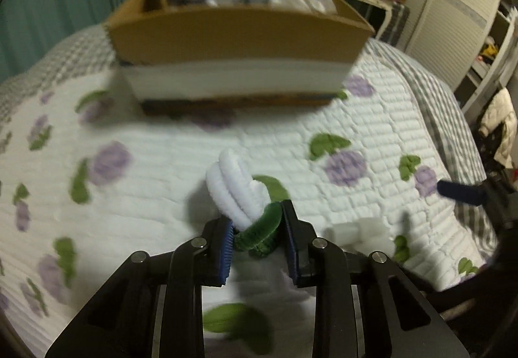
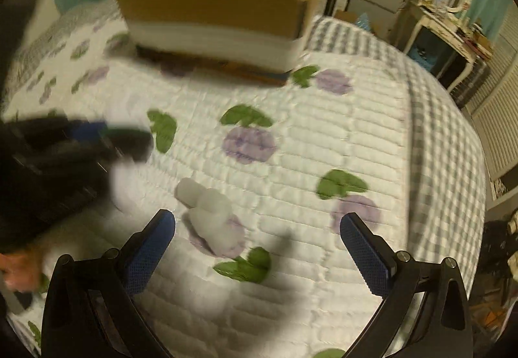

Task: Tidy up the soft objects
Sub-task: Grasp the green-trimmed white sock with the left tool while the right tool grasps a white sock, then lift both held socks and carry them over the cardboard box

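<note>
Your left gripper has its fingers pinching a fuzzy bundle, white loops with a dark green band, low over the quilted bed. Your right gripper hangs with fingers spread wide and nothing between the pads; a small white soft piece lies on the quilt just beyond them, nearer the left finger. At the far side of the bed stands the cardboard box, already holding white soft items. Both views are motion-blurred.
</note>
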### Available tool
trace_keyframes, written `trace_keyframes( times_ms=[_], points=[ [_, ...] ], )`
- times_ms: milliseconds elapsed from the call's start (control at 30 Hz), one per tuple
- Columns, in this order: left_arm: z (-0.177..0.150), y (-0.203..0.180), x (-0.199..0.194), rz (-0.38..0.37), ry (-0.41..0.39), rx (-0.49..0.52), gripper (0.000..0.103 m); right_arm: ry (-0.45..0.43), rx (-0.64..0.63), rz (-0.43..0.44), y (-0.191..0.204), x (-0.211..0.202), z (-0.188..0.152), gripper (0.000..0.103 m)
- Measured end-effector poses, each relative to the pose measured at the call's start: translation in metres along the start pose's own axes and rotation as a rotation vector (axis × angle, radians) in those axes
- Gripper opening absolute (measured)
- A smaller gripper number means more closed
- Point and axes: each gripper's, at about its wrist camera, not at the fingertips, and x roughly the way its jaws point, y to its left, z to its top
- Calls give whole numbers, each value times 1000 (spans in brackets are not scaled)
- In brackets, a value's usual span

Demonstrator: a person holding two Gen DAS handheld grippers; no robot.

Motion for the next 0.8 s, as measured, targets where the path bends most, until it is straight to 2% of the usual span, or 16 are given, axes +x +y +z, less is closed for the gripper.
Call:
trace_keyframes(
  times_ms=[167,267,300,333,367,400,433,567,800],
  points=[
    [9,27,-13,38,-41,-12,26,77,-65,4,18,28,3,98],
    [12,33,-20,42,-58,-20,26,103,-62,16,22,40,3,90],
    [12,35,-23,43,-65,-23,26,104,-44,28,21,41,3,81],
    [12,35,-25,42,-70,-24,26,102,-27,31,19,40,3,63],
    [12,36,-27,41,-74,-24,26,102,-5,32,17,38,3,52],
    [12,36,-32,43,-81,-22,26,104,23,48,14,37,2,36],
    [11,37,-35,45,-86,-20,26,106,47,60,12,36,1,27],
    [8,35,-53,42,-115,-5,26,76,80,70,13,20,-3,26],
    [7,33,-93,35,-190,3,26,-61,136,76,21,-39,-6,25]
  ],
)
